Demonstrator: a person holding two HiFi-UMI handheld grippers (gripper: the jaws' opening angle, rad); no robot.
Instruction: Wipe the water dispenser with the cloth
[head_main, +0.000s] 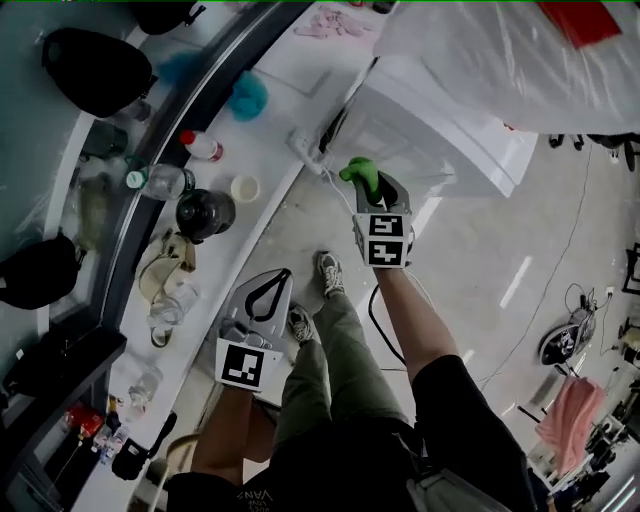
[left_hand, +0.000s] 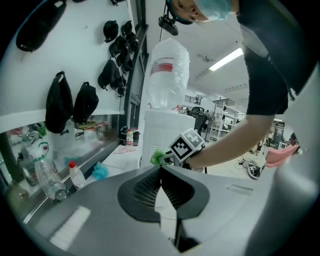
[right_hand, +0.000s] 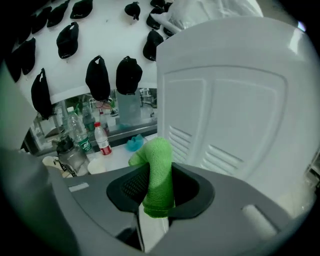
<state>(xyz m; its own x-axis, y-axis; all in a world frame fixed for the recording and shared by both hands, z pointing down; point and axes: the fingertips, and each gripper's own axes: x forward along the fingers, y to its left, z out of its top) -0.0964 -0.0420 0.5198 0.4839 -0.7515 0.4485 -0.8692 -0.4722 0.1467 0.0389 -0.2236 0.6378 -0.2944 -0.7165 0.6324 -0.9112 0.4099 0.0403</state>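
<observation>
While the right hand-held gripper (head_main: 377, 190) pinched the cloth (right_hand: 158, 170) near the dispenser (right_hand: 235, 100), the left hand-held gripper (left_hand: 161, 169), nearer, had its jaws pressed together, empty.

Fuzzy green cloth (right_hand: 157, 172); smooth, glossy white plastic water dispenser (right_hand: 240, 110).

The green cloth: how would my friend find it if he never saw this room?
Find the big white water dispenser. Beside it the right hand-held gripper pinches the green cloth in its jaws. It is bright green and held up, while the fluffy blue thing lies on the counter.
</observation>
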